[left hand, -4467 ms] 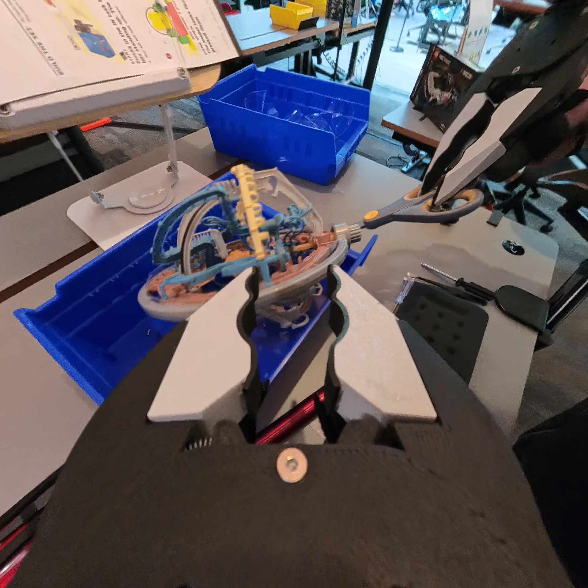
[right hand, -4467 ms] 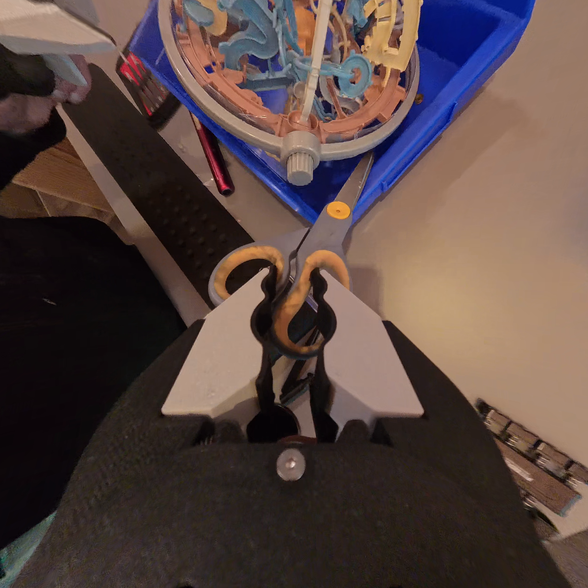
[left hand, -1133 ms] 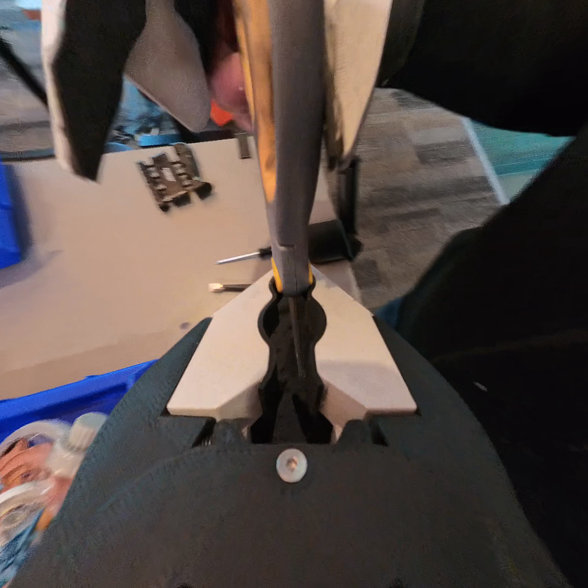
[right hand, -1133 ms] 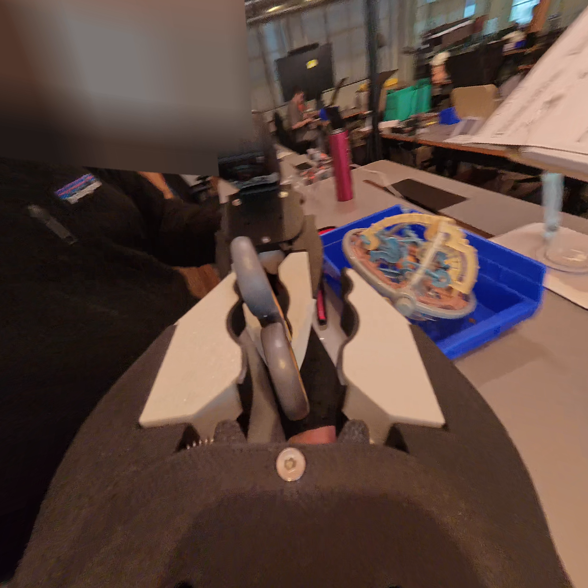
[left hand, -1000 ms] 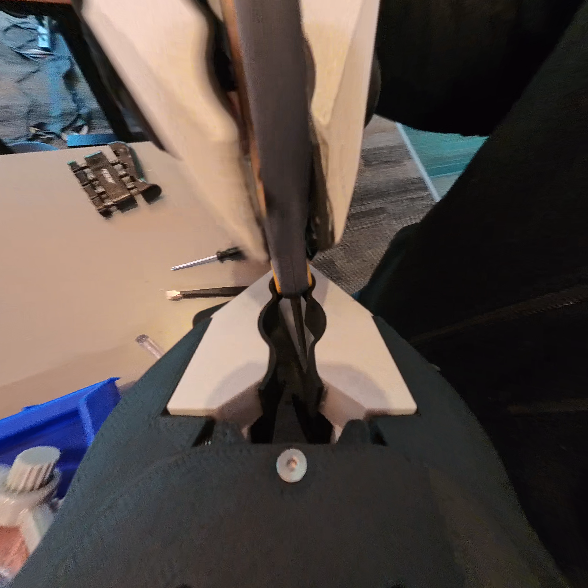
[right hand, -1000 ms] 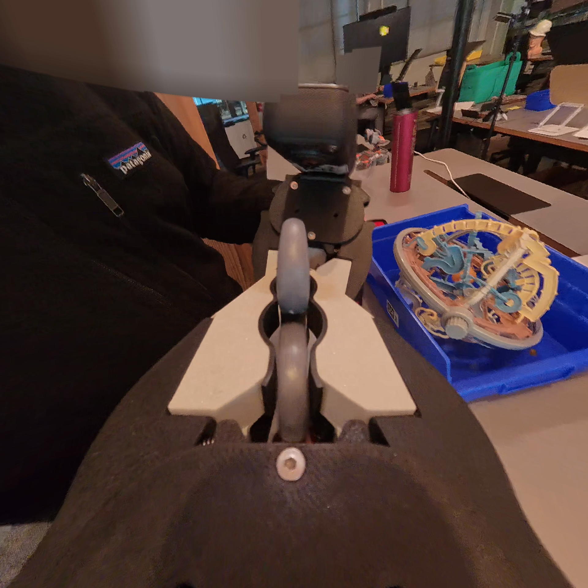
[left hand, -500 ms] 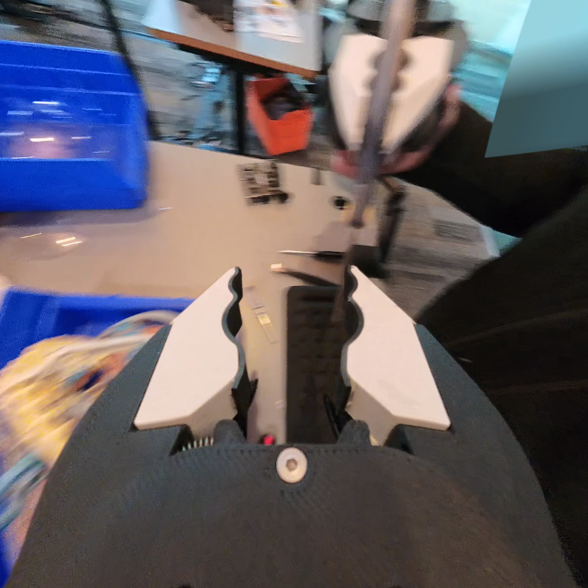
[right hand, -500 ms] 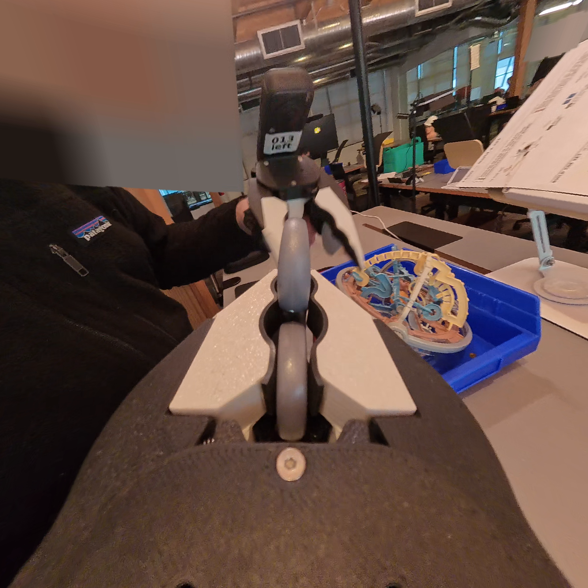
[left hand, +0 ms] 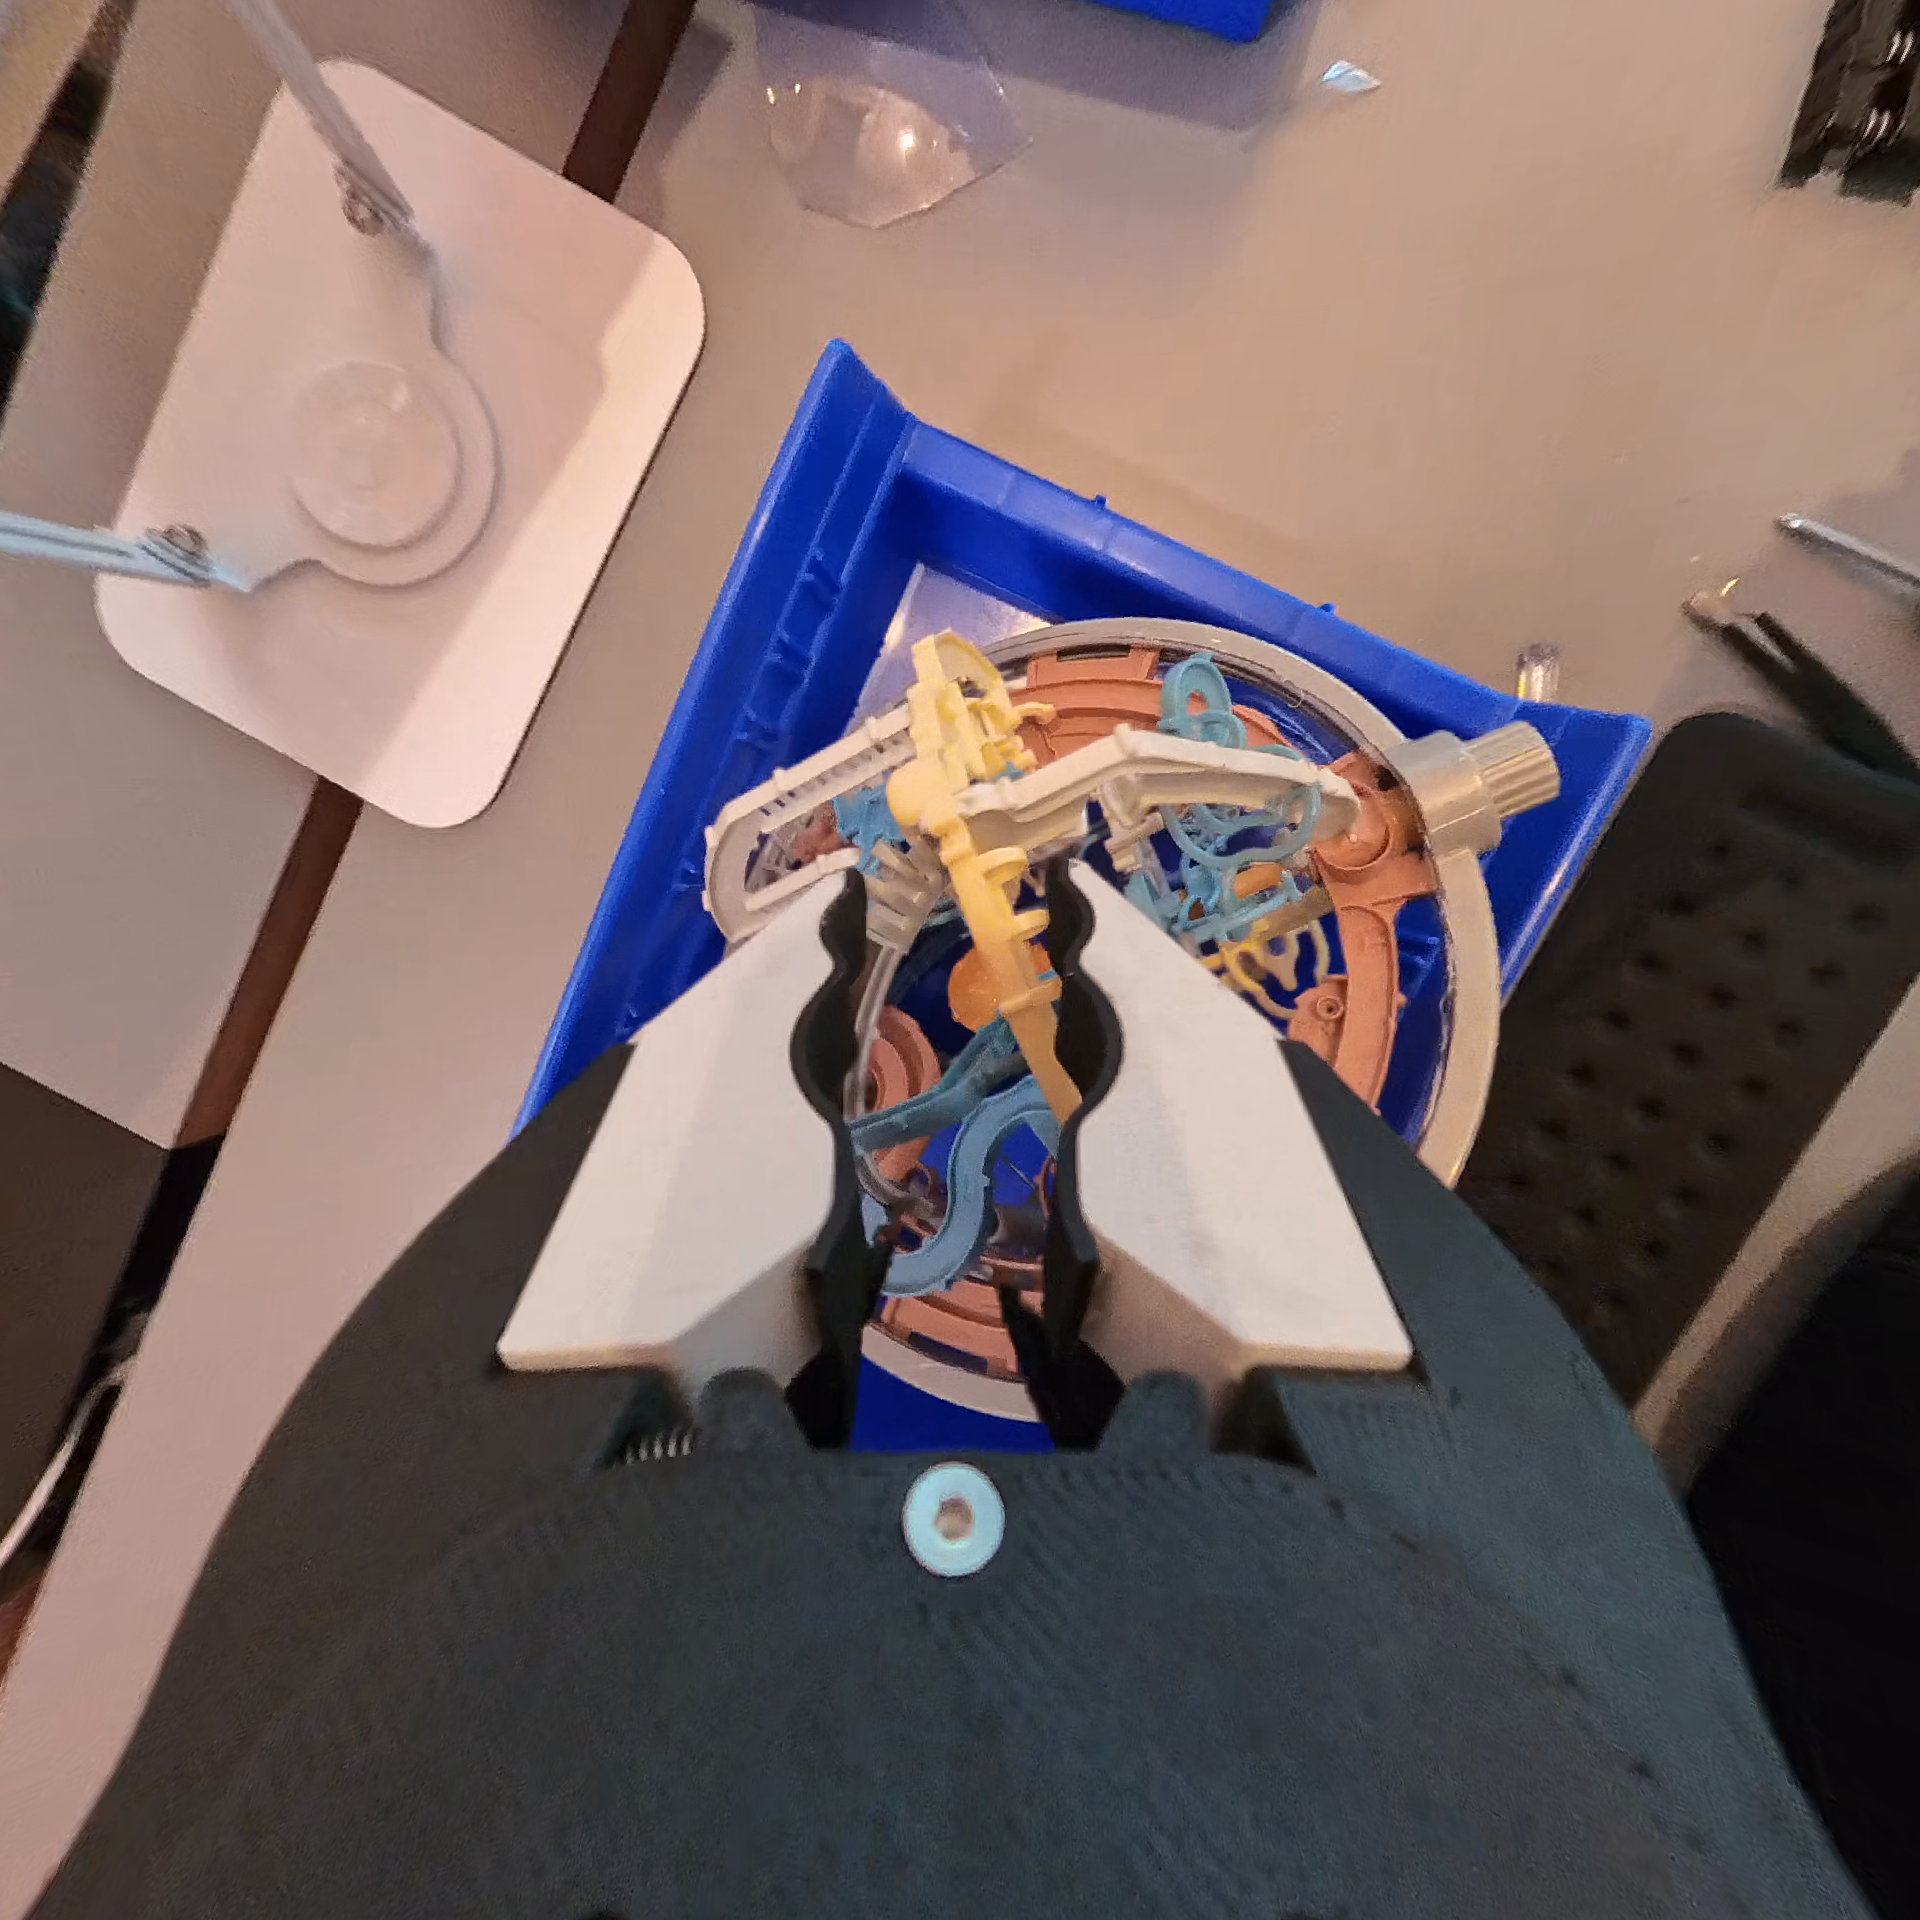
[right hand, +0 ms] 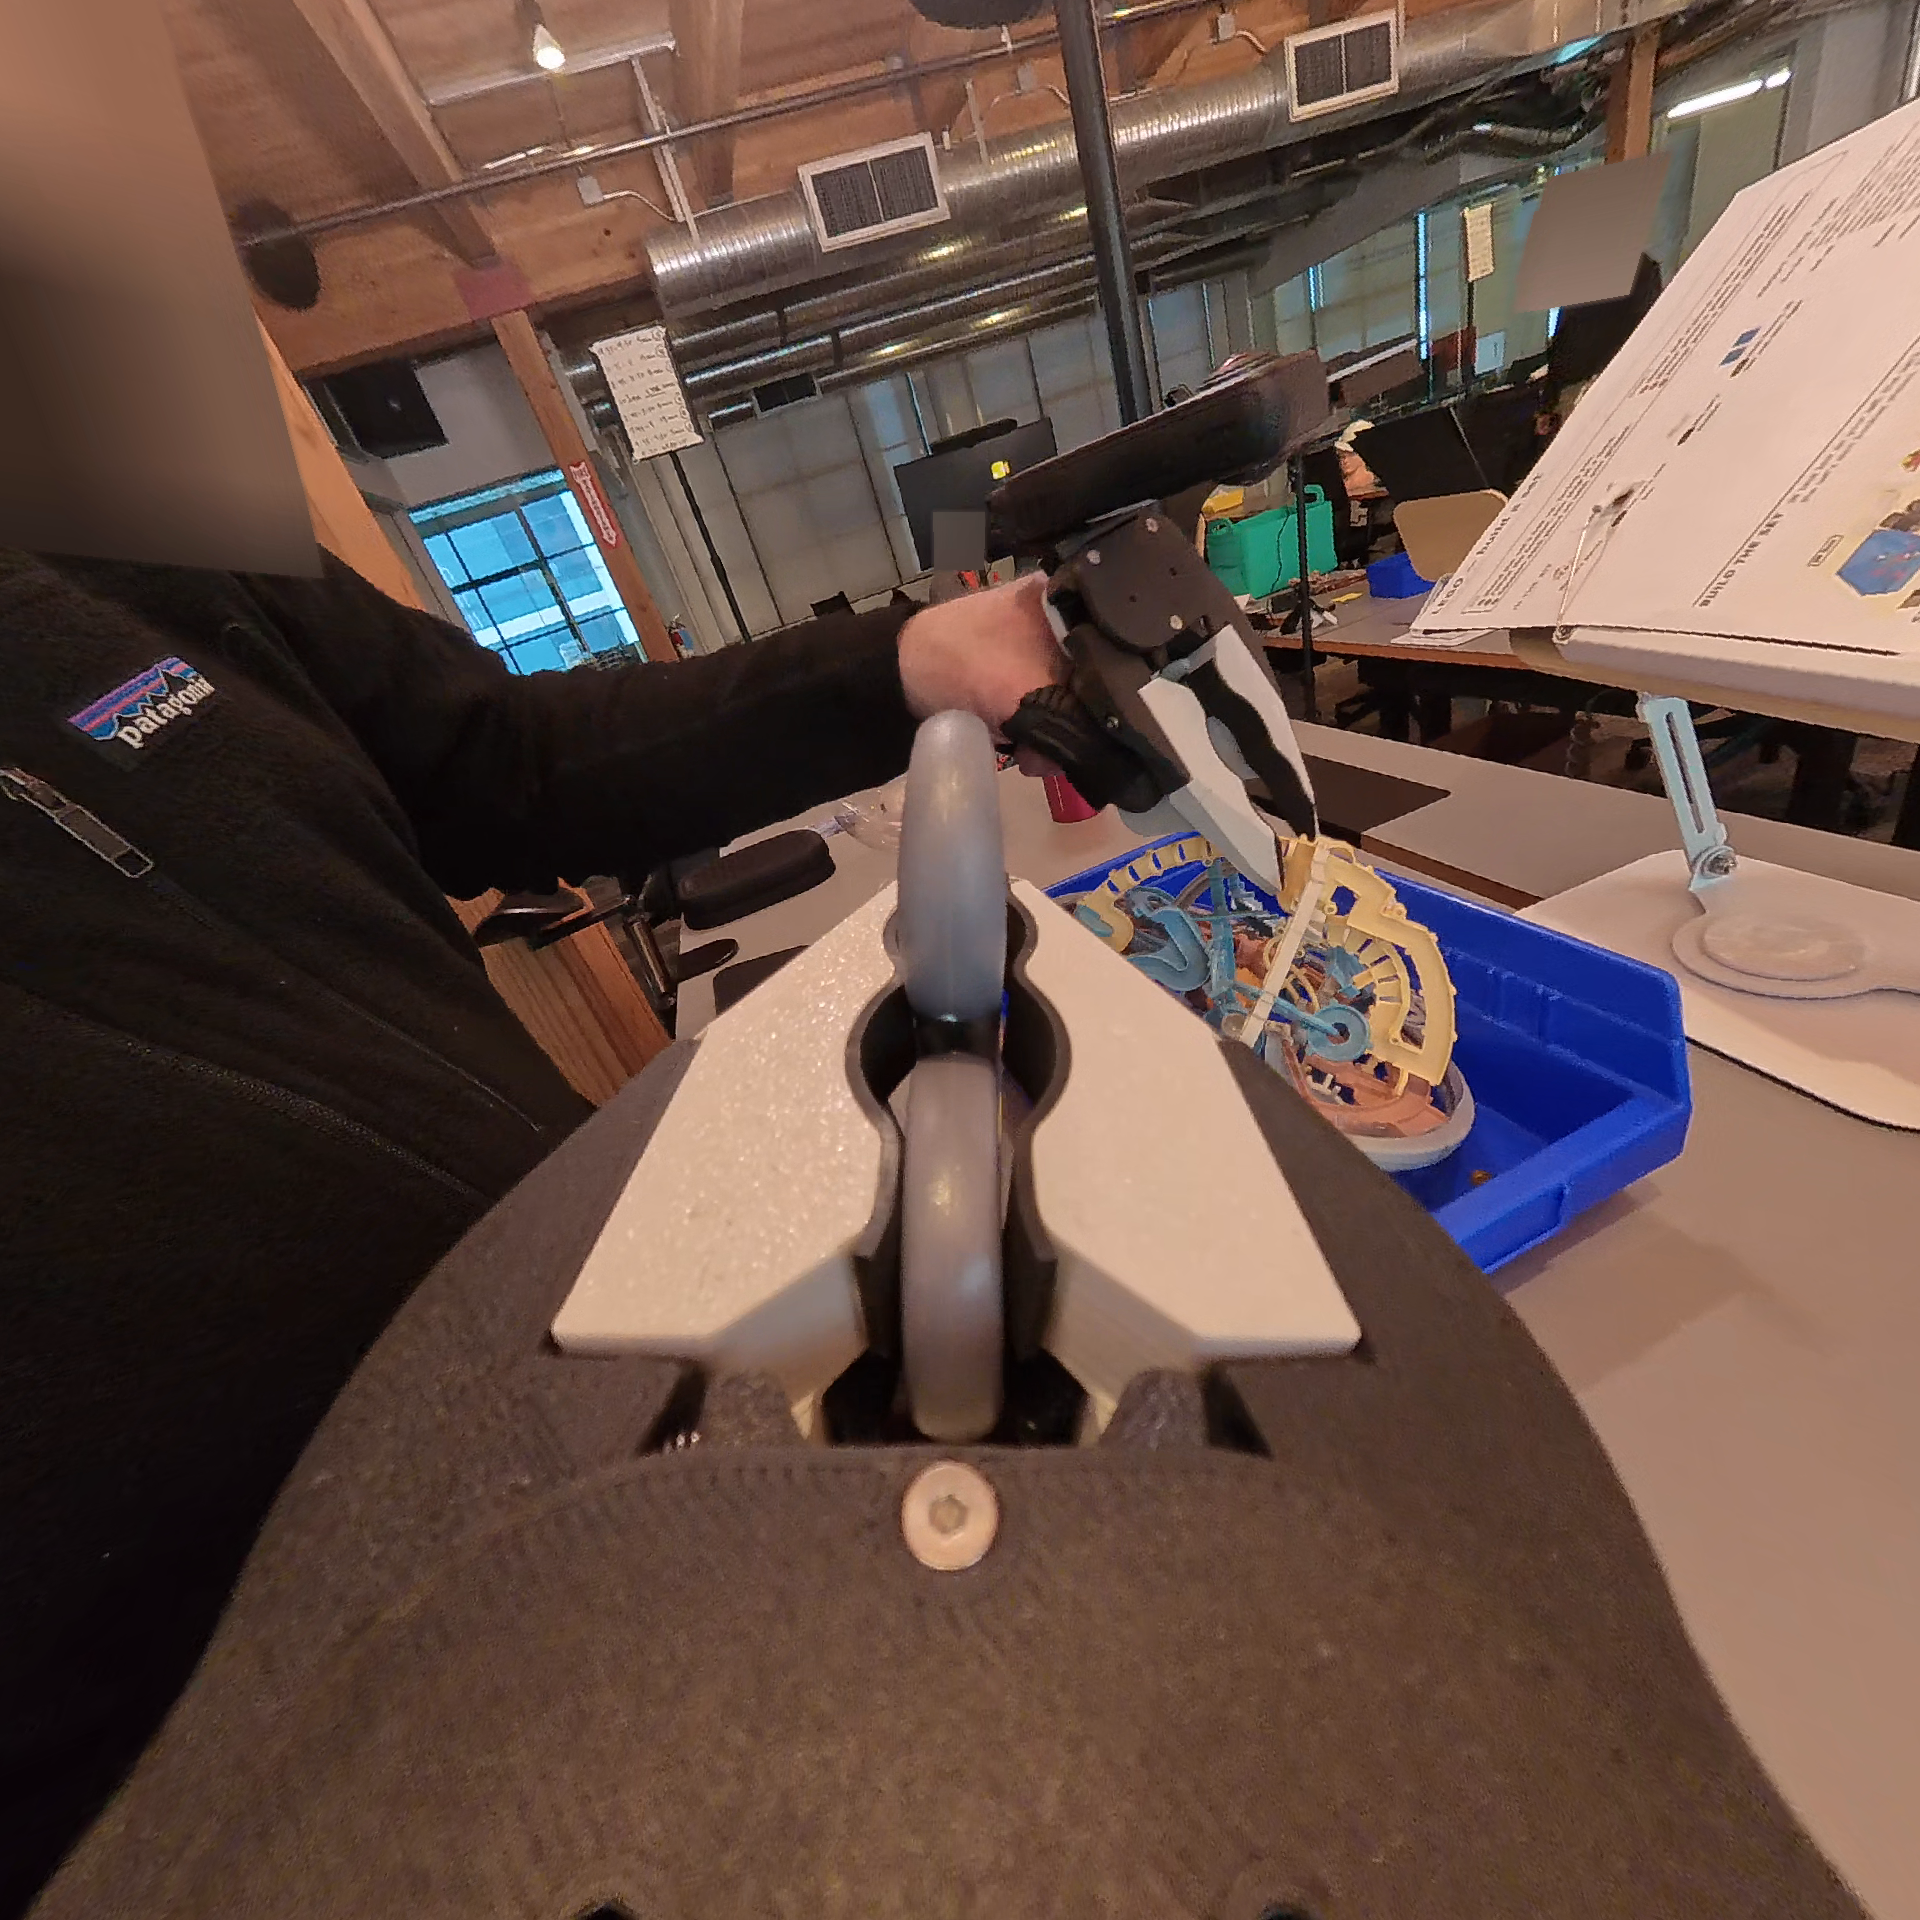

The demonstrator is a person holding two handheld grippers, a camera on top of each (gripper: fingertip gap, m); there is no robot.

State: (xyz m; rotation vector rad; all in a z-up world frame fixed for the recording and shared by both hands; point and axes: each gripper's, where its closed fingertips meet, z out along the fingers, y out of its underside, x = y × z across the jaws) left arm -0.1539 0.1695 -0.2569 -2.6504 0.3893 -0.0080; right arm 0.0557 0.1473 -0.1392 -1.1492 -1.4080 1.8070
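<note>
A maze toy (left hand: 1195, 883) with a grey ring and yellow, blue and orange tracks lies in a shallow blue bin (left hand: 831, 582). My left gripper (left hand: 951, 883) is open and points down at it. Its fingers straddle the toy's yellow and white arch, and whether they touch it I cannot tell. In the right wrist view the left gripper (right hand: 1262, 821) hangs over the toy (right hand: 1320, 997) in the bin (right hand: 1558, 1091). My right gripper (right hand: 951, 914) is shut on the grey handle of a pair of scissors (right hand: 951, 883), held in the air left of the bin. The blades are hidden.
A white stand base (left hand: 364, 468) sits left of the bin and carries a tilted printed sheet (right hand: 1714, 468). A black dotted mat (left hand: 1714, 987) lies right of the bin, with small screwdrivers (left hand: 1849, 545) behind it. A clear plastic shell (left hand: 883, 135) lies farther back. A person's black sleeve (right hand: 623, 727) reaches across. Across from one pair of fingers to the other is roughly 25 centimetres.
My left gripper let go of the scissors blades, opened and swung over to the maze toy. My right gripper closed on the scissors handle and keeps hold of it.
</note>
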